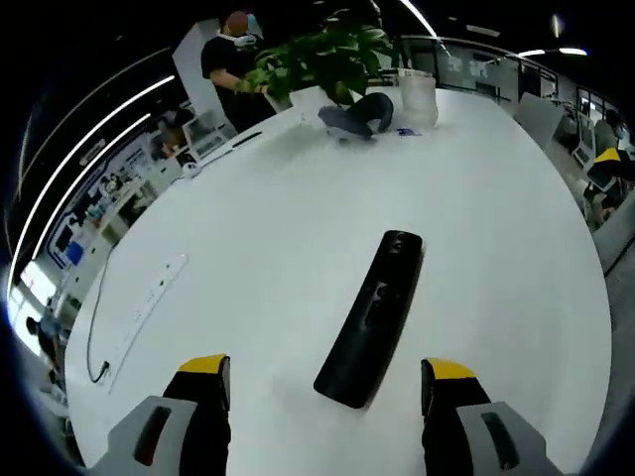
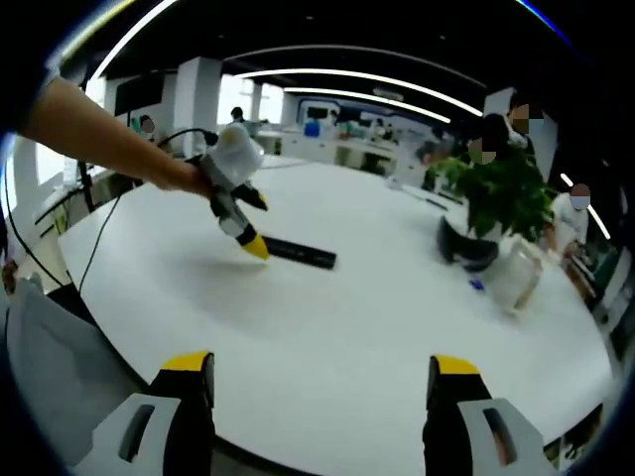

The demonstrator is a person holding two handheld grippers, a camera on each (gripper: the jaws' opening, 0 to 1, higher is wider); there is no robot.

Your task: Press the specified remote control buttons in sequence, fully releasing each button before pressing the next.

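In the left gripper view, the left gripper [image 1: 325, 375] stands released, its two grey, yellow-tipped jaws spread wide at five and seven o'clock and holding nothing. Between and just beyond the tips lies the long black plastic remote control [image 1: 372, 317], flat on the round white table [image 1: 268, 228], its near end between the jaws and its far end pointing toward one o'clock. Neither jaw touches it. At nine o'clock a white power strip [image 1: 149, 297] with a thin dark cable [image 1: 95, 327] lies on the tabletop, well apart from the remote. At twelve o'clock, on the far side of the table, sit a dark grey headset-like object [image 1: 355, 117], a clear plastic container [image 1: 417, 96] beside it, and a green leafy potted plant [image 1: 327, 55] behind. A person in a dark top [image 1: 226, 59] stands beyond the plant.

In the right gripper view, the right gripper [image 2: 322, 382] is likewise released, its yellow-tipped jaws wide apart at five and seven o'clock over the near edge of the white table [image 2: 377, 327], gripping nothing. Toward eleven o'clock, the person's bare forearm [image 2: 99, 134] reaches in from the left holding the left gripper [image 2: 248, 238], whose yellow tip sits just beside the near end of the black remote [image 2: 298, 253] lying on the tabletop. At two o'clock stand the plant [image 2: 511, 193], the headset-like object [image 2: 466, 246] and the clear container [image 2: 516, 278].
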